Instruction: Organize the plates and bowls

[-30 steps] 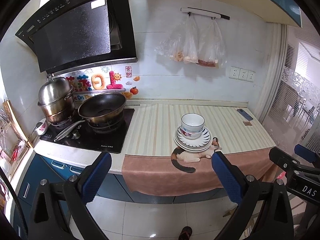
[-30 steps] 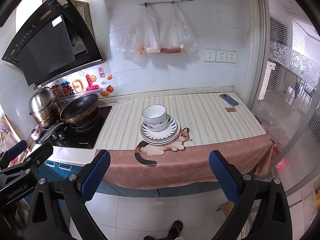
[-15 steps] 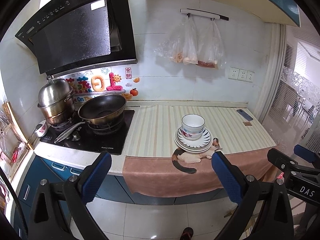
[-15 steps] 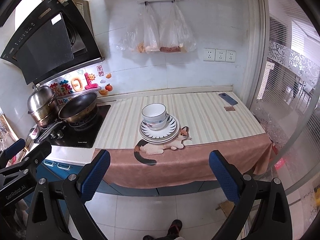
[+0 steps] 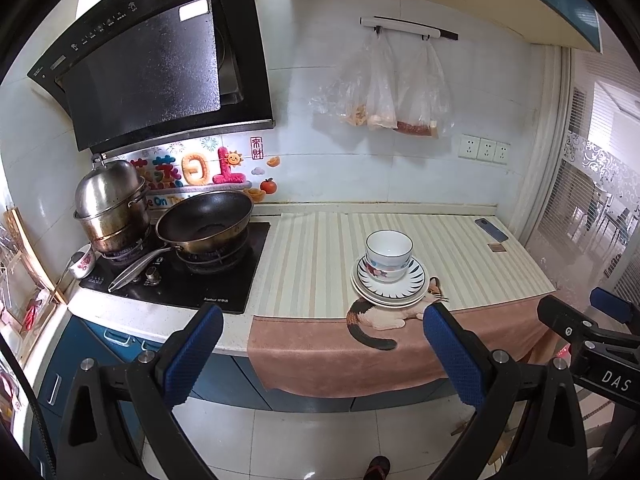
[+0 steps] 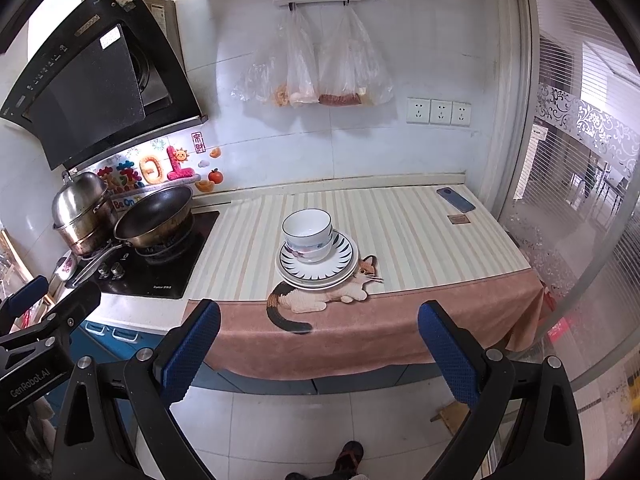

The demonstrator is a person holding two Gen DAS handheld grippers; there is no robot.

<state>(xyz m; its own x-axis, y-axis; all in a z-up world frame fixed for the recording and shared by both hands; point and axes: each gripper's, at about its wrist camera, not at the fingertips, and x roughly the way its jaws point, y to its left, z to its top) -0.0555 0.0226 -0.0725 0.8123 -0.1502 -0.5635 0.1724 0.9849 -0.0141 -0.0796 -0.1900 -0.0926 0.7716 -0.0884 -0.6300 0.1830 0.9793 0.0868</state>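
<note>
We are holding the left claw (image 5: 322, 342) and right claw (image 6: 318, 338) spread apart, empty, before bowls (image 6: 307, 238) stacked on plates (image 6: 340, 266) on the desk (image 6: 420, 236).

- Two white bowls (image 5: 388, 254) (image 6: 307, 238) sit nested, upright and empty; the lower one shows a red-and-blue pattern on its side, the upper a thin blue line below the rim.
- They rest on a stack of plates (image 5: 404, 294) (image 6: 344, 264); the top plate has dark radial strokes round its rim, with plainer white plates beneath.
- The stack stands right of centre in the left view and at mid-frame in the right view.
</note>
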